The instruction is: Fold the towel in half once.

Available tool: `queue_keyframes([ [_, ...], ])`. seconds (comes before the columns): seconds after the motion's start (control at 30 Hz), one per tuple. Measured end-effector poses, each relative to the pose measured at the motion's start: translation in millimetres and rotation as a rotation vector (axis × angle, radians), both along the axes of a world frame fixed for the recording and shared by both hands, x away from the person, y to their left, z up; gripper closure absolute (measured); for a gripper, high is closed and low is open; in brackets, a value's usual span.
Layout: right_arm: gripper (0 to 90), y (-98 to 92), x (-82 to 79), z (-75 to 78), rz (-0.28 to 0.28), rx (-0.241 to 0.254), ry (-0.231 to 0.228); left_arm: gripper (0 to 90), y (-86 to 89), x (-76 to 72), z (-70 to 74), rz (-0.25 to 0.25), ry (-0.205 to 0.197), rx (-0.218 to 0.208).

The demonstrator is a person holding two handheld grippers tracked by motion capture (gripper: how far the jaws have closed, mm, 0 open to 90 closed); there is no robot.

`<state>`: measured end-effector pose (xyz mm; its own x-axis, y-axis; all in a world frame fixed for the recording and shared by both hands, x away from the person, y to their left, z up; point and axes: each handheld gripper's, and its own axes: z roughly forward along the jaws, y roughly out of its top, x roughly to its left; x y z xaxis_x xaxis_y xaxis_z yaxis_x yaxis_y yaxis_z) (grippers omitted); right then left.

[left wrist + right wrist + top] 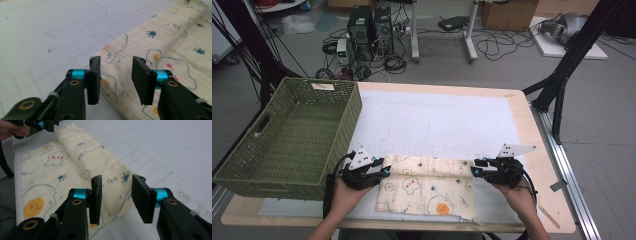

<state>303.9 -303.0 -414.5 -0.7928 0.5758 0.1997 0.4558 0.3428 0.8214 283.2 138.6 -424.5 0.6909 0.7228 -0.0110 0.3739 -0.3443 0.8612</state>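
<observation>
Both our tools, the left gripper (384, 171) and the right gripper (474, 171), have open jaws holding nothing, one at each short end of the soft yellow folded cloth with egg drawings (428, 189), which lies longways between them.

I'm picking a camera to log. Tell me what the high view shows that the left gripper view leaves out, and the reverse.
High view alone: the green basket at the table's left, the right gripper, and the person's hands. Left gripper view alone: a close look at the left gripper, jaws apart with the cloth's edge under the gap, pads clear of it. Both: the printed cloth on the white mat.
</observation>
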Motion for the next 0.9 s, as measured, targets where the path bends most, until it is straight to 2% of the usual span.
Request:
queue_keyframes([
  [0.13,51.7,7.3,12.0,2.8,-0.006,-0.023,-0.017,49.4,-2.9,14.2,0.4,0.015,0.019,0.011],
  [0.33,50.3,18.7,28.5,-11.3,0.01,-0.074,0.028,47.4,-8.7,32.2,-11.5,0.018,0.096,0.031],
  [0.4,51.9,19.8,32.6,-16.3,0.014,-0.086,0.05,51.8,-9.7,35.8,-15.5,0.0,0.122,0.042],
  [0.43,53.2,20.1,34.3,-18.3,0.02,-0.09,0.056,58.3,-9.7,36.3,-16.1,-0.006,0.122,0.049],
  [0.5,58.9,19.9,35.4,-19.2,0.034,-0.086,0.061,67.6,-9.9,35.5,-16.2,-0.025,0.108,0.056],
  [0.57,70.9,19.3,34.6,-18.5,0.062,-0.072,0.07,79.6,-9.9,33.2,-14.4,-0.041,0.082,0.056],
  [0.67,84.7,19.8,28.7,-14.3,0.1,-0.079,0.033,85.4,-8.9,28.6,-9.2,-0.051,0.044,0.047],
  [0.7,85.7,19.9,26.8,-12.4,0.103,-0.084,0.014,85.7,-8.0,26.7,-7.4,-0.053,0.029,0.033],
  [0.77,86.1,19.1,22.3,-7.1,0.114,-0.061,-0.014,86.4,-4.8,23.6,-4.1,-0.047,0.02,0.02],
  [0.9,86.1,17.0,13.2,1.1,0.125,-0.05,-0.044,86.6,1.1,13.2,1.9,-0.045,-0.018,-0.022],
])
